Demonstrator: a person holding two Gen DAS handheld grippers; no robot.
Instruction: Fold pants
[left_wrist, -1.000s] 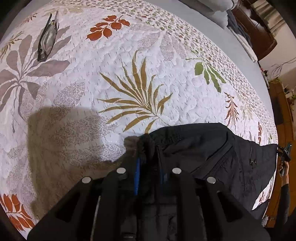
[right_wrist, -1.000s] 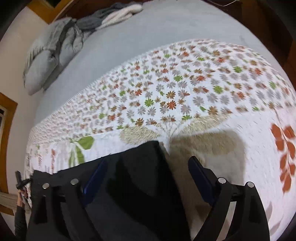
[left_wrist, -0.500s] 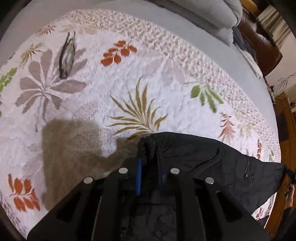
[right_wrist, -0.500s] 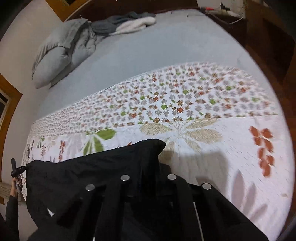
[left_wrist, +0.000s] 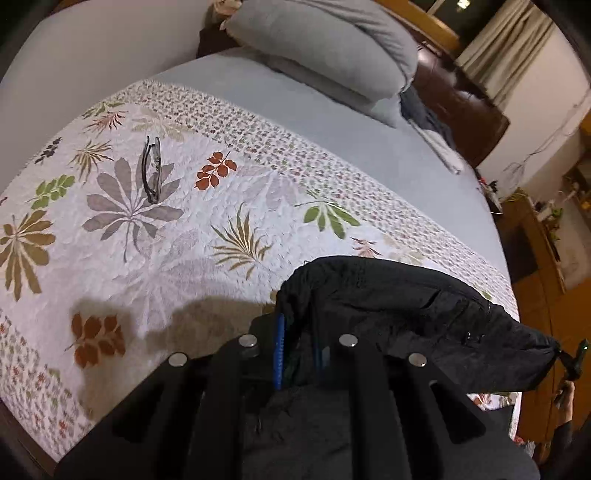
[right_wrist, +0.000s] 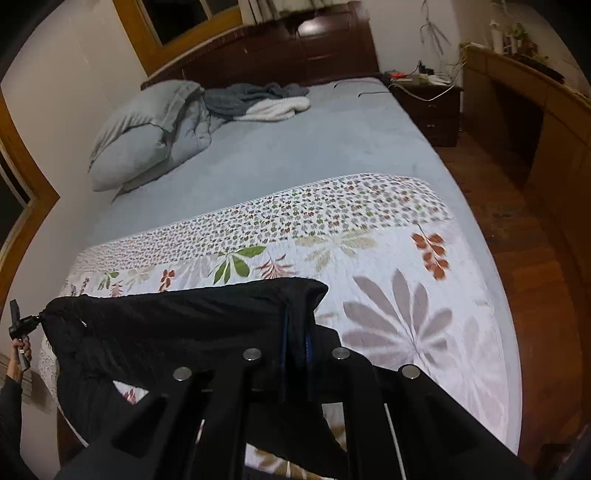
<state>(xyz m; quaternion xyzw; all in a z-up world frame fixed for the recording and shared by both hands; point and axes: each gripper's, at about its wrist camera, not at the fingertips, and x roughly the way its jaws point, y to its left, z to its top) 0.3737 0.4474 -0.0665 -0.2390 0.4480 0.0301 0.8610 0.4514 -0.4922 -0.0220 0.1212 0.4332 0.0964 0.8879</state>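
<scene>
The black pants (left_wrist: 406, 314) hang stretched between both grippers above the floral quilt (left_wrist: 184, 240). My left gripper (left_wrist: 299, 354) is shut on one top corner of the pants, with fabric bunched between the blue pads. My right gripper (right_wrist: 295, 343) is shut on the opposite corner. The pants (right_wrist: 166, 325) sag in a taut band between the two corners. In the right wrist view the left gripper (right_wrist: 18, 325) and the person's hand (right_wrist: 20, 354) show at the far left edge. The lower pants drop out of sight below the fingers.
Folded glasses (left_wrist: 151, 173) lie on the quilt at the left. A grey pillow (right_wrist: 147, 140) and crumpled blankets (right_wrist: 266, 99) sit near the dark headboard. Right of the bed are a nightstand (right_wrist: 432, 107), a wooden floor (right_wrist: 524, 240) and a long wooden cabinet (right_wrist: 554, 122).
The right gripper went from open around the pants' corner to shut on it. Both grippers then rose, lifting the pants off the quilt, and more of the room shows.
</scene>
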